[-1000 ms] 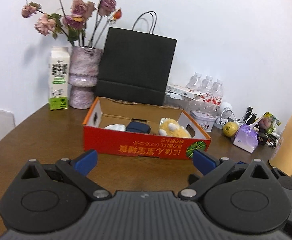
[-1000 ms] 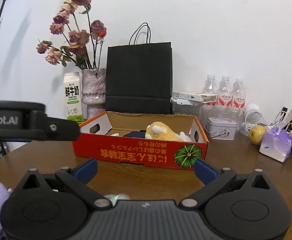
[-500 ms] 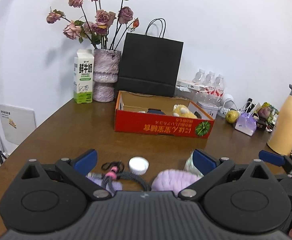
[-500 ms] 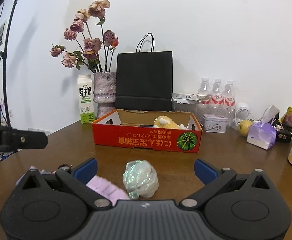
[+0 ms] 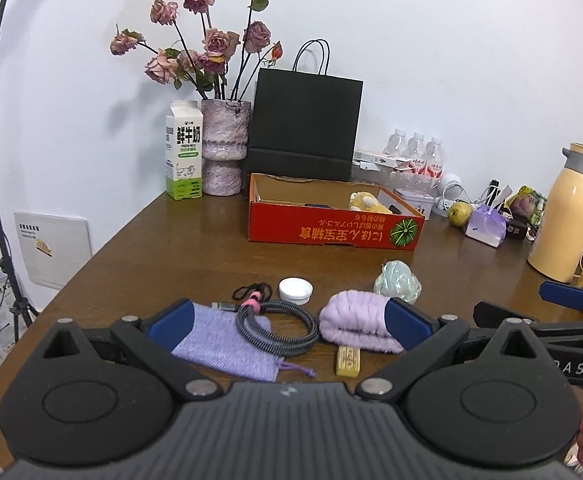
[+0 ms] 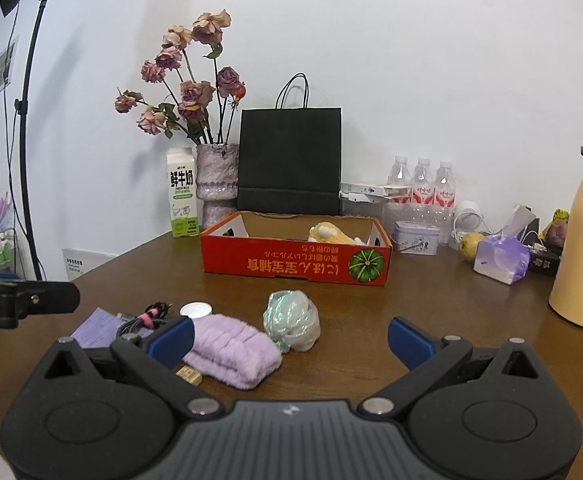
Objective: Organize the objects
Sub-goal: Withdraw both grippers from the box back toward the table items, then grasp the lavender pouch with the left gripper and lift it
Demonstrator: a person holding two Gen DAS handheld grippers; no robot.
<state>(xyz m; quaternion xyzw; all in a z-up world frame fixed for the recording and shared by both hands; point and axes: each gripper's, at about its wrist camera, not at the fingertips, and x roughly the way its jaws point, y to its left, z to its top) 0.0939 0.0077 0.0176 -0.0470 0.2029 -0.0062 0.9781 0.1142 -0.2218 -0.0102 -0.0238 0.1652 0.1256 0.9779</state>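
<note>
A red cardboard box (image 5: 333, 232) (image 6: 295, 266) sits mid-table with a yellow plush toy (image 5: 367, 203) inside. In front of it lie a purple pouch (image 5: 227, 342), a coiled grey cable (image 5: 279, 322), a white cap (image 5: 295, 290), a fluffy purple roll (image 5: 355, 328) (image 6: 233, 350), an iridescent crumpled bag (image 5: 397, 282) (image 6: 291, 320) and a small yellow block (image 5: 348, 361). My left gripper (image 5: 287, 322) is open and empty above the cable and pouch. My right gripper (image 6: 289, 336) is open and empty near the crumpled bag.
A milk carton (image 5: 184, 152), a vase of dried roses (image 5: 223, 148), a black paper bag (image 5: 305, 124), water bottles (image 5: 415, 152), a pear (image 5: 460, 213), a tissue pack (image 5: 485, 226) and a yellow thermos (image 5: 567, 216) line the back and right. The table's left edge (image 5: 91, 256) drops to the floor.
Both grippers have pulled back from the red box towards the table's front. The loose items in front of the box have come into view.
</note>
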